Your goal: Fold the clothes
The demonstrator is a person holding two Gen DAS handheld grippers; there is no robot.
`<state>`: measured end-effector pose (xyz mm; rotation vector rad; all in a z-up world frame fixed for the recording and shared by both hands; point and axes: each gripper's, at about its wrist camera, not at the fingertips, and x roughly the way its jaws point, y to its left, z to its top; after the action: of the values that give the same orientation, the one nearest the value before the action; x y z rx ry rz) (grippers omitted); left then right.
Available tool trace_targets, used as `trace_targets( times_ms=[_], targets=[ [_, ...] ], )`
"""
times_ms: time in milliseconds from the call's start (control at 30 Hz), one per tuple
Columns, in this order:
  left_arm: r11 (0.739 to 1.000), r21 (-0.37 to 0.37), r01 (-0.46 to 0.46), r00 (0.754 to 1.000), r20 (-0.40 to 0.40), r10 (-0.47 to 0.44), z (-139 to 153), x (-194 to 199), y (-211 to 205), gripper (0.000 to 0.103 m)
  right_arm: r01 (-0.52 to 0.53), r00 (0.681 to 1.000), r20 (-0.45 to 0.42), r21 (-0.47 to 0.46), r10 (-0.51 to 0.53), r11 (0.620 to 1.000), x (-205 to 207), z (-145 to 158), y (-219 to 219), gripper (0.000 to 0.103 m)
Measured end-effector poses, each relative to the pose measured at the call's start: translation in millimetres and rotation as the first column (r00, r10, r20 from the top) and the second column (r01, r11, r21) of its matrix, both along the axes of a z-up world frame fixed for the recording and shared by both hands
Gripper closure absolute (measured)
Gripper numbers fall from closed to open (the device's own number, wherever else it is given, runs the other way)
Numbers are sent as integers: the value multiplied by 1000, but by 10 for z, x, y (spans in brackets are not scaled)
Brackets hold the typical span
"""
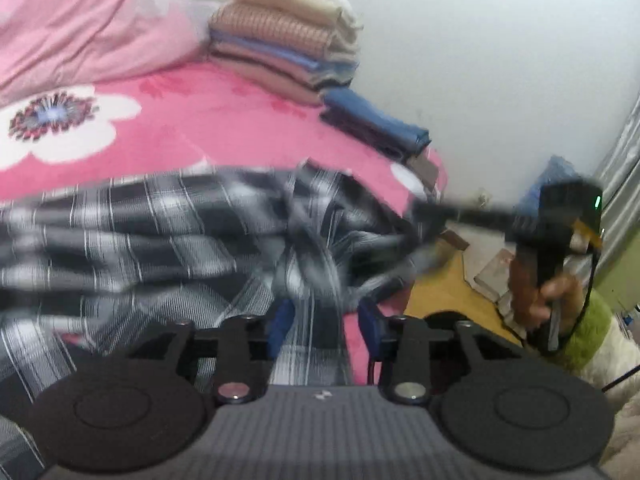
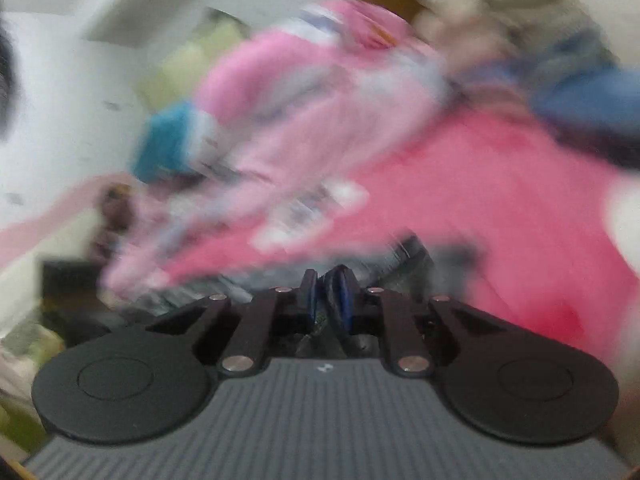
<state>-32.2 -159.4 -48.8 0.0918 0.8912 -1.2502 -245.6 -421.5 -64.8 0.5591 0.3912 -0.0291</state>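
Two grippers, one to each hand. Left gripper (image 1: 326, 322): jaws part open, a band of the plaid shirt (image 1: 160, 232) running between the blue pads (image 1: 282, 330); whether they pressed on the cloth could not be told. Right gripper (image 2: 329, 300): pads nearly together, a scrap of dark cloth seemingly caught between them, its view heavily blurred. From the left camera that same gripper (image 1: 432, 220) reached into the shirt's right edge, a hand (image 1: 548, 292) in a green cuff gripping its handle.

One plaid shirt, black, grey and white, lay crumpled across the pink flowered bedspread (image 1: 192, 120), directly ahead of the left gripper and passing under it.

One tall stack of folded clothes (image 1: 288, 40), beige and blue, stood by the wall; one lower blue stack (image 1: 376, 124) just beside it. One pink quilt (image 1: 80, 36), bunched.

No legible writing anywhere.
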Motion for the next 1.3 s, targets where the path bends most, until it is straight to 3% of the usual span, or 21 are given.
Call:
trace_targets(
  times_ms=[133,233,300,367,500,533,633,733,833,900,933,1033,1067,1133,1233,1300],
  targets=[
    [1000,-18,-20,999,-32,19,57,50,76,55,141,980,-144,27,-135,990,-284,-259,-41,91],
    [997,-53,-53,997,-54,50,114,120,124,48,160,981,-108,7,-158,987,-228,-131,-76,87],
    [996,-43,-76,996,-55,73,114,165,53,48,162,984,-76,-16,-163,987,-124,-15,-100,72],
    [995,-24,-92,995,-40,91,87,191,-59,48,136,988,-63,-52,-140,989,82,75,-96,48],
    [996,0,-88,995,-39,88,8,182,-208,48,42,985,-158,-183,-71,982,836,79,24,44],
    [996,3,-88,996,-32,88,7,171,-214,48,37,977,-199,-197,-77,980,1001,39,6,46],
    [994,3,-107,994,-8,107,40,172,-156,48,1,967,-251,-143,-38,990,1132,-82,-3,101],
    [991,0,-135,991,18,135,90,193,-58,48,-37,995,-93,-85,29,996,747,27,74,101],
    [987,-7,-158,987,7,158,96,259,19,48,-89,986,140,0,88,996,110,142,125,101],
    [987,-11,-163,987,-4,163,78,295,40,48,-92,981,176,63,79,994,-224,135,111,101],
    [986,-8,-165,986,-8,165,53,315,27,48,-80,987,145,76,68,994,-350,102,110,100],
    [986,9,-169,985,-38,170,-22,369,-34,48,4,997,-79,47,-1,999,-499,-65,128,94],
    [985,10,-169,984,-48,170,-36,382,-51,48,39,987,-157,30,-34,999,-512,-101,106,84],
    [985,10,-172,984,-44,172,-38,379,-72,48,120,968,-220,-9,-119,993,-591,-86,44,75],
    [985,9,-169,985,-18,170,-15,357,-74,48,246,963,-112,6,-244,969,-673,91,-130,53],
    [985,20,-173,985,-3,173,-19,351,-92,48,262,960,-94,-38,-264,964,-467,180,-179,49]
  ],
)
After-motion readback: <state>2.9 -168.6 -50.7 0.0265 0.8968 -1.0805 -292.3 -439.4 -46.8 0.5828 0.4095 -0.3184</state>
